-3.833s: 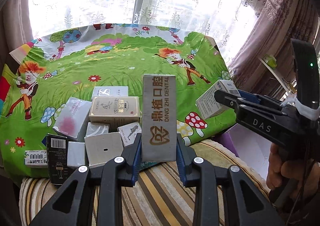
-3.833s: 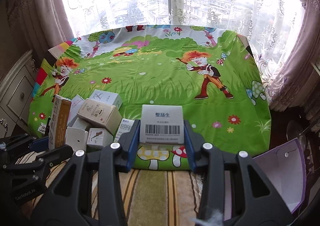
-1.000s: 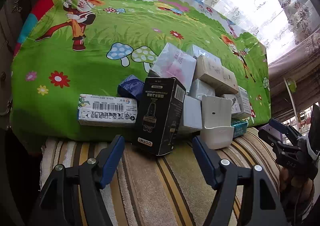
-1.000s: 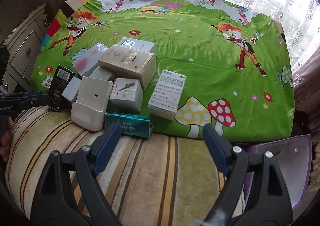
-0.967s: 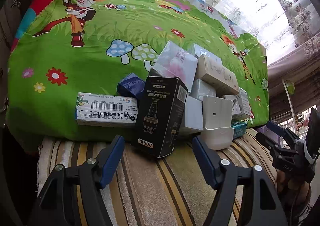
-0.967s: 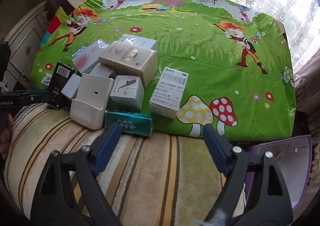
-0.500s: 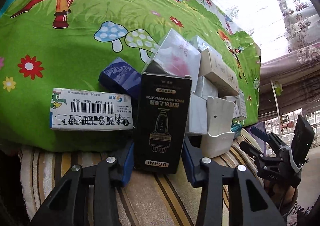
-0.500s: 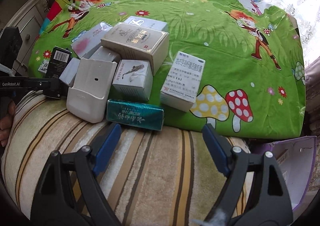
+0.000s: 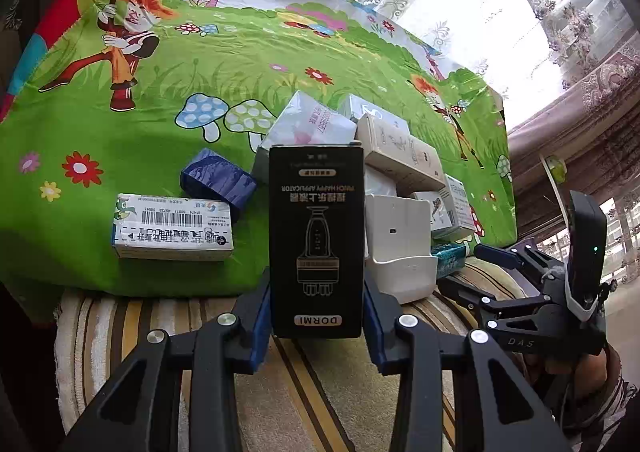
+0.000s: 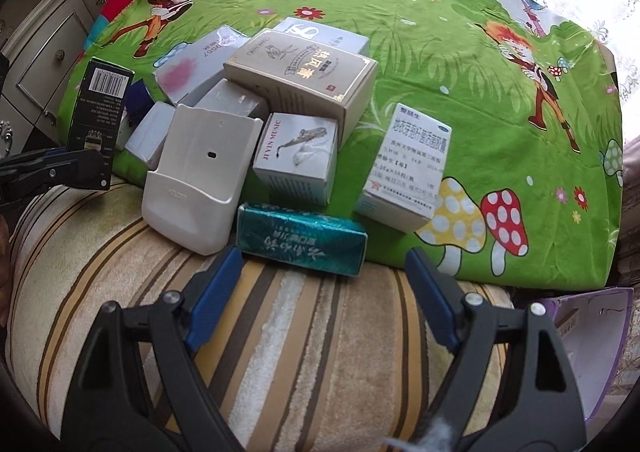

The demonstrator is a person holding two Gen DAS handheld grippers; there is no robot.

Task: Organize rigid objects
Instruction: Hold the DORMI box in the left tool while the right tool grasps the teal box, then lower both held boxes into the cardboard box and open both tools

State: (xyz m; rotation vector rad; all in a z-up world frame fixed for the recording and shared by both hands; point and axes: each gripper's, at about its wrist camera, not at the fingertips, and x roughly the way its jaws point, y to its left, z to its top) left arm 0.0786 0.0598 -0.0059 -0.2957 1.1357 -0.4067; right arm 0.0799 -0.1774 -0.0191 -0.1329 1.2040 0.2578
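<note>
The black DORMI box [image 9: 316,236] stands upright at the near edge of the green cartoon cloth [image 9: 240,64], where we have our left gripper [image 9: 316,292] clamped on it, the jaws having just closed onto its sides. Our right gripper [image 10: 324,284] hangs with jaws wide apart, empty, just before the teal box [image 10: 300,238] on the striped cushion [image 10: 280,352].
</note>
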